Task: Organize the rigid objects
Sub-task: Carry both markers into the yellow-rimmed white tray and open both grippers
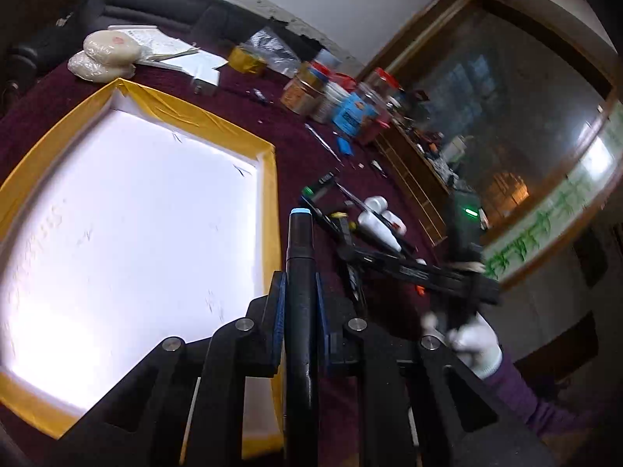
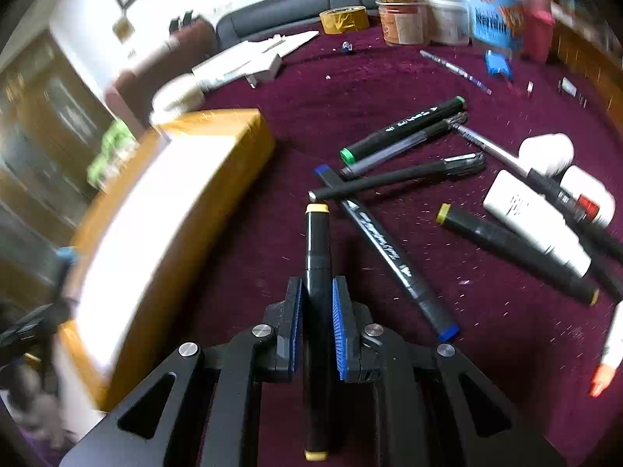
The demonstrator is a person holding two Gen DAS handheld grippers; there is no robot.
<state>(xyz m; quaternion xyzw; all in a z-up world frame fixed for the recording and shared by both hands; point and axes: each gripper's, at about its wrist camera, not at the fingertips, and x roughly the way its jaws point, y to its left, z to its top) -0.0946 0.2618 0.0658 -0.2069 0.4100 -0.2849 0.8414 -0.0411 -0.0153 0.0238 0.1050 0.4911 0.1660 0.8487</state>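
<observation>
In the left wrist view, at the lower centre of the frame, a black marker with a light-blue cap (image 1: 300,272) is clamped between the blue pads of the left gripper (image 1: 300,292), the jaws being almost closed on its barrel. Just beyond, filling the left half of the frame, a white box edged with yellow tape (image 1: 268,179) is seen from above. To the right of centre, the right gripper (image 1: 389,260) is seen lowered over a heap of pens and white bottles, a white-gloved hand (image 1: 475,338) being behind it.

In the right wrist view, at the lower centre, a black marker with yellow ends (image 2: 317,272) is gripped between the narrowly set pads of the right gripper (image 2: 317,311). Past it, right of centre, a blue-capped marker (image 2: 389,249), a green-capped marker (image 2: 405,128) and white bottles (image 2: 537,222) are scattered on the maroon cloth (image 2: 389,70). Jars (image 2: 401,15) are ranged along the top.
</observation>
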